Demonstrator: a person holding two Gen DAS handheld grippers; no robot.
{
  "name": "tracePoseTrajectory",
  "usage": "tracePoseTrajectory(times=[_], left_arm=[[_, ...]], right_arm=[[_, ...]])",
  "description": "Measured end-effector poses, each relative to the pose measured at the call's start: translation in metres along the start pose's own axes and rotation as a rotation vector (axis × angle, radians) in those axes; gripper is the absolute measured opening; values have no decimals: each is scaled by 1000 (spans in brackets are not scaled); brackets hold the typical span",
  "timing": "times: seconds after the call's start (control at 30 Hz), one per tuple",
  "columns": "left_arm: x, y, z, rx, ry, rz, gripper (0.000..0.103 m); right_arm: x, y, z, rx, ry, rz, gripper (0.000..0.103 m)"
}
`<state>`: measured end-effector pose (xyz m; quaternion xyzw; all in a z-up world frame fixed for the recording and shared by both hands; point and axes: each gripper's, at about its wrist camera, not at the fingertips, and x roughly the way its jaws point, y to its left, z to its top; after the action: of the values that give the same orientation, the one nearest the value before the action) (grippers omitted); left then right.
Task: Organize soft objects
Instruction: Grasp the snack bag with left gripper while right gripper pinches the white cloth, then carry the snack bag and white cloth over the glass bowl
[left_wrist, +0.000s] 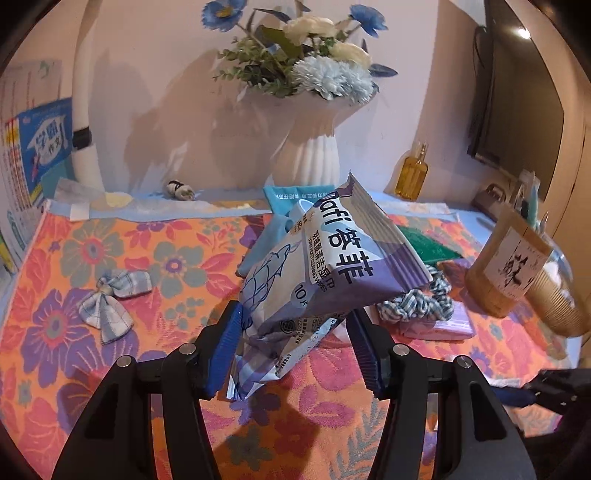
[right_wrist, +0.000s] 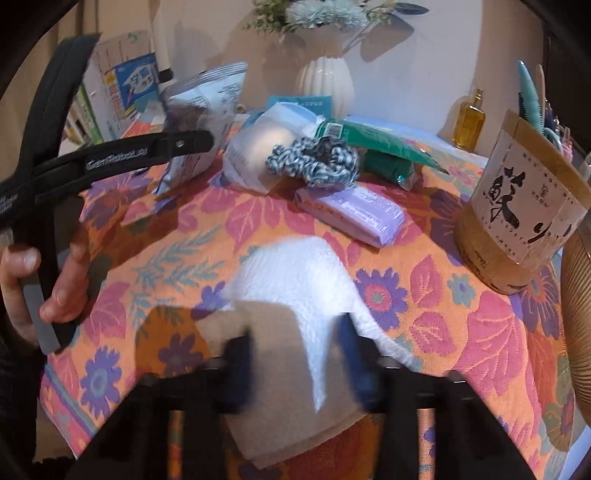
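We lift the wet-wipes pack (left_wrist: 314, 266) off the floral desk (left_wrist: 147, 251) with our left tongs (left_wrist: 293, 343) clenched on its crinkly lower end; light and slippery, it wants a mid-body grip, while our blurred right tongs (right_wrist: 295, 354) straddle a limp paper towel (right_wrist: 295, 273), grip uncertain.

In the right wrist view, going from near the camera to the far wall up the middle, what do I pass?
White paper towel between the right gripper's fingers → purple packet → checked scrunchie → white ribbed vase at the wall.
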<state>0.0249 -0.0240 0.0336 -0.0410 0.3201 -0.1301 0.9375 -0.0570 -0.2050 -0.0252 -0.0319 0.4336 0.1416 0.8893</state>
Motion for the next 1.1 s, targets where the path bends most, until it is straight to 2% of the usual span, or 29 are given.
tracePoseTrajectory(times=[0.07, 0.23, 0.43, 0.5, 0.6, 0.73, 0.93, 1.1], left_arm=[[-3, 6, 0, -30, -5, -34, 52], [-7, 12, 0, -62, -22, -65, 50], [-17, 12, 0, -81, -43, -65, 45], [-28, 12, 0, -92, -63, -70, 45], [-48, 15, 2, -127, -103, -115, 45], [-78, 9, 15, -139, -167, -145, 45], [-107, -27, 39, -43, -225, -154, 45], [-120, -71, 55, 22, -241, -216, 45]], right_arm=[[-4, -2, 2, 27, -15, 12, 8], [-32, -6, 7, 75, -129, 71, 7], [-60, -12, 16, 122, -209, 117, 7], [-72, -14, 17, 130, -234, 127, 7], [-95, -16, 18, 130, -290, 108, 7], [-130, -23, 21, 153, -384, 132, 7], [-188, -39, 18, 173, -509, 24, 7], [-231, -79, 4, 254, -605, -62, 7]])
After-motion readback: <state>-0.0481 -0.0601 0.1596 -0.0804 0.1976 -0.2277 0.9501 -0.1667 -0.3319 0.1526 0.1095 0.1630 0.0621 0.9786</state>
